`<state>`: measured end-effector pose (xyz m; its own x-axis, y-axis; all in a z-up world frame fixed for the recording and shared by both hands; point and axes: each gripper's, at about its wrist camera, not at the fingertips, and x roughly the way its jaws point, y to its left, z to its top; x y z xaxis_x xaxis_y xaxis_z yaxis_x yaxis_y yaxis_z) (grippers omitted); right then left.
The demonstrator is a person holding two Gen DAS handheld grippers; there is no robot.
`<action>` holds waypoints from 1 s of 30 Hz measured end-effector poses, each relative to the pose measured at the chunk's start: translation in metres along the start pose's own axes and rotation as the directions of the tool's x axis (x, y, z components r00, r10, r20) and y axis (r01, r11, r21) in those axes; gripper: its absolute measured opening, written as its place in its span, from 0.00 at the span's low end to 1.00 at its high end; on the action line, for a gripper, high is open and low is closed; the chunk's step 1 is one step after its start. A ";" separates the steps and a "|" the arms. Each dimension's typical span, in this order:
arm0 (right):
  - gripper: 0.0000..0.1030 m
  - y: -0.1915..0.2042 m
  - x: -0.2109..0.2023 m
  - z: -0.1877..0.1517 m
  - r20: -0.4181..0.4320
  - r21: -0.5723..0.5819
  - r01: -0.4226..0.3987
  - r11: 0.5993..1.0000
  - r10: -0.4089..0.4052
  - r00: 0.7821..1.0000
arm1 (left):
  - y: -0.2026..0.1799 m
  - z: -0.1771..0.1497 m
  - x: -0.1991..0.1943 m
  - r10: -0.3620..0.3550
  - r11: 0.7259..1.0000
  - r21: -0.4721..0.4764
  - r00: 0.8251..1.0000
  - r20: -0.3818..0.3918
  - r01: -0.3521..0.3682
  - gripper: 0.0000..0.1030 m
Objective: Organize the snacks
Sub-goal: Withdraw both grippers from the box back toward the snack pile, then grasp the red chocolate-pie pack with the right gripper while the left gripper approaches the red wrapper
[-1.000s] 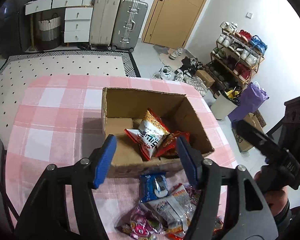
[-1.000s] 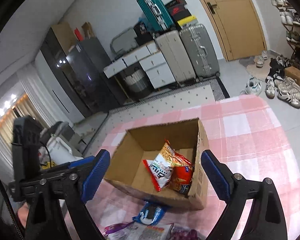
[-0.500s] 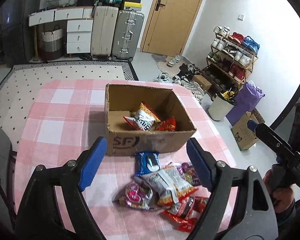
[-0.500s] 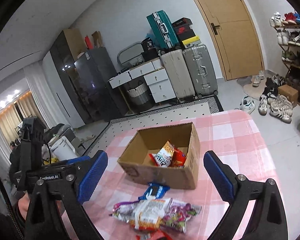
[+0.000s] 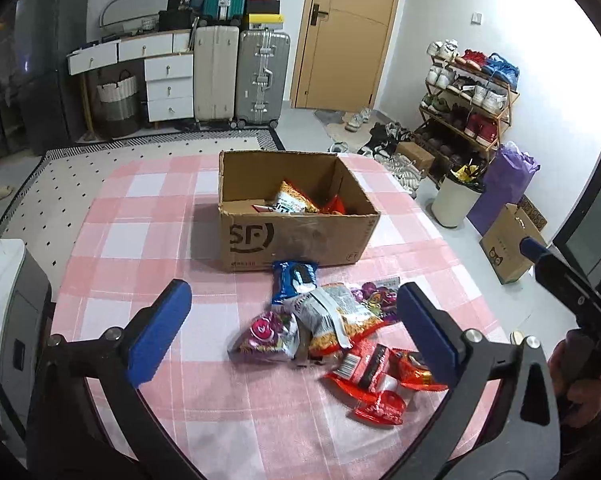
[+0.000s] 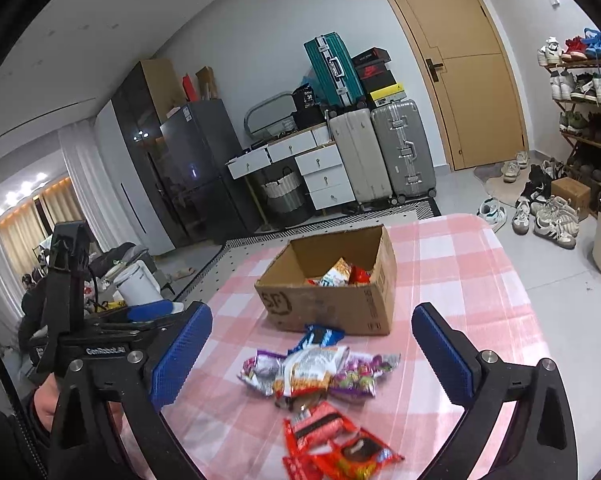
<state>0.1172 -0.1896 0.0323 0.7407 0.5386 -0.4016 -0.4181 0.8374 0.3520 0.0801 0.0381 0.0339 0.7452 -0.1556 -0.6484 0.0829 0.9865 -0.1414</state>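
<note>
An open cardboard box (image 5: 296, 236) (image 6: 332, 304) stands on the pink checked table and holds a few snack bags (image 5: 294, 202). In front of it lies a loose pile of snacks: a blue packet (image 5: 294, 280) (image 6: 318, 336), a white and orange bag (image 5: 332, 316) (image 6: 306, 372), purple packets (image 5: 266, 334) (image 6: 360, 372) and red packets (image 5: 380, 380) (image 6: 336, 444). My left gripper (image 5: 296, 332) is open and empty above the pile. My right gripper (image 6: 312, 356) is open and empty above the pile too.
The pink checked tablecloth (image 5: 148, 216) covers the table, whose right edge drops to the floor. Suitcases (image 5: 260, 76), drawers, a door and a shoe rack (image 5: 468, 92) stand beyond. The right gripper's finger (image 5: 556, 272) shows at the left wrist view's right side.
Both grippers have pulled back and up from the box, so the snack pile in front of it has come into full view. Both stay open and empty.
</note>
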 end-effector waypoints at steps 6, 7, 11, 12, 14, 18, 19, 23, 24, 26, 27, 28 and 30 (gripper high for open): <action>0.99 0.007 -0.022 -0.024 -0.006 -0.012 0.002 1.000 -0.002 1.000 | -0.007 -0.016 -0.015 0.008 1.000 0.016 1.000 0.013 -0.008 0.99; 0.99 0.008 -0.024 -0.026 -0.008 -0.013 0.004 1.000 -0.004 1.000 | -0.007 -0.019 -0.016 0.004 1.000 0.015 1.000 0.010 -0.004 0.99; 0.99 0.008 -0.032 -0.040 -0.018 -0.017 0.018 1.000 -0.018 1.000 | -0.007 -0.032 -0.018 -0.003 1.000 0.010 1.000 0.000 0.003 0.99; 0.99 0.008 -0.033 -0.043 -0.023 -0.016 0.021 1.000 -0.021 1.000 | -0.007 -0.034 -0.017 -0.015 1.000 0.011 1.000 -0.003 0.015 0.99; 0.99 0.006 -0.035 -0.049 -0.032 -0.013 0.027 1.000 -0.028 0.999 | -0.006 -0.041 -0.016 -0.043 0.999 0.003 0.999 -0.007 0.043 0.99; 0.99 0.003 -0.032 -0.066 -0.070 -0.002 0.038 0.999 -0.038 0.997 | -0.005 -0.058 -0.013 -0.053 0.999 -0.007 0.998 -0.021 0.053 0.99; 0.99 0.002 -0.031 -0.071 -0.082 0.006 0.039 0.999 -0.038 0.996 | -0.005 -0.060 -0.011 -0.058 0.998 -0.008 0.998 -0.025 0.058 0.99; 0.99 -0.005 -0.018 -0.092 -0.144 0.029 0.047 0.998 -0.043 0.989 | -0.005 -0.077 -0.002 -0.120 0.993 -0.013 0.992 -0.049 0.119 0.99; 0.99 -0.007 -0.015 -0.096 -0.156 0.035 0.045 0.998 -0.039 0.987 | -0.005 -0.080 -0.001 -0.129 0.992 -0.011 0.990 -0.049 0.128 0.99; 0.99 -0.010 -0.005 -0.105 -0.184 0.047 0.046 0.998 -0.037 0.982 | -0.006 -0.087 0.002 -0.132 0.991 -0.005 0.990 -0.046 0.132 0.99; 0.99 -0.012 0.000 -0.108 -0.196 0.053 0.048 0.997 -0.037 0.980 | -0.007 -0.089 0.004 -0.133 0.991 -0.002 0.990 -0.049 0.133 0.99; 0.99 -0.014 0.004 -0.112 -0.208 0.064 0.049 0.997 -0.035 0.978 | -0.007 -0.091 0.007 -0.135 0.991 -0.001 0.989 -0.053 0.135 0.99; 0.99 -0.020 0.013 -0.118 -0.227 0.092 0.045 0.995 -0.024 0.974 | -0.006 -0.094 0.014 -0.140 0.990 -0.004 0.988 -0.065 0.140 0.99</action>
<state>0.0732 -0.1885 -0.0800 0.6117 0.5258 -0.5910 -0.3337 0.8489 0.4098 0.0276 0.0254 -0.0450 0.6819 -0.2956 -0.6690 0.1839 0.9546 -0.2343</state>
